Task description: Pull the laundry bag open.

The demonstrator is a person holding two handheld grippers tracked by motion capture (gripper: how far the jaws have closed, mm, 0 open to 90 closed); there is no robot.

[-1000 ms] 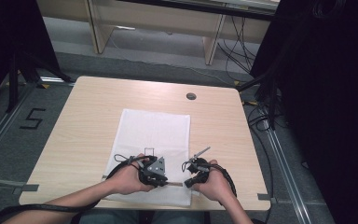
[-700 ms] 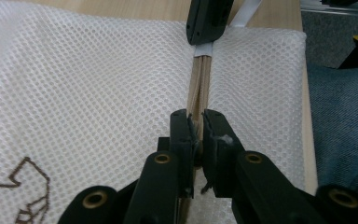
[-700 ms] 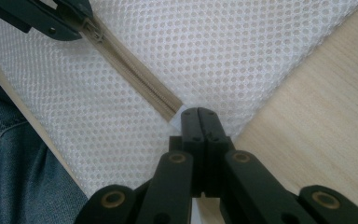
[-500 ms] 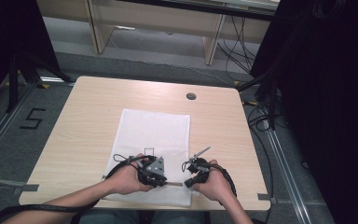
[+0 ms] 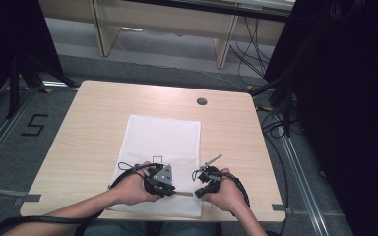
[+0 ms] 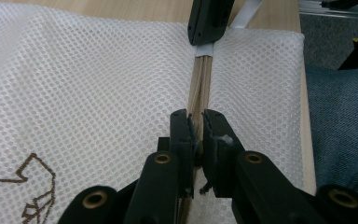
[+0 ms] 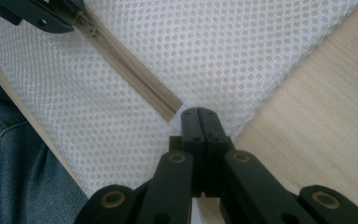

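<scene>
Wooden table (image 5: 98, 118), white mesh bag (image 5: 162, 140) at near edge. Zipper (image 7: 142, 81) runs along that edge between grippers. Left gripper (image 6: 196, 128) pinches slider; right gripper (image 7: 198, 120) clamps zipper end at bag corner.

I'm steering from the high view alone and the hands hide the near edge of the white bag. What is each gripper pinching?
Observer: The left gripper is shut on the zipper pull of the white mesh laundry bag.
Operator: And the right one?
Observer: The right gripper is clamped on the end of the zipper, at the bag's edge next to bare table.
Operator: Is the zipper open at all?
Observer: In the left gripper view the beige teeth look closed along the stretch between the two grippers.
</scene>
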